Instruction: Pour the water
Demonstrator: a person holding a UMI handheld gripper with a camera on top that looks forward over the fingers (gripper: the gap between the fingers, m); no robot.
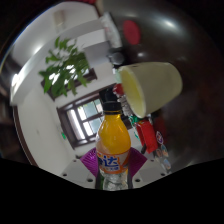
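The orange bottle (114, 140) carries a blue and white label, its lettering too blurred to read.

Leafy plant (66, 68) beyond; red objects (150, 133) right.

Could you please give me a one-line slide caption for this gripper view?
Gripper shut on an orange drink bottle, tilted toward a pale yellow cup just beyond it.
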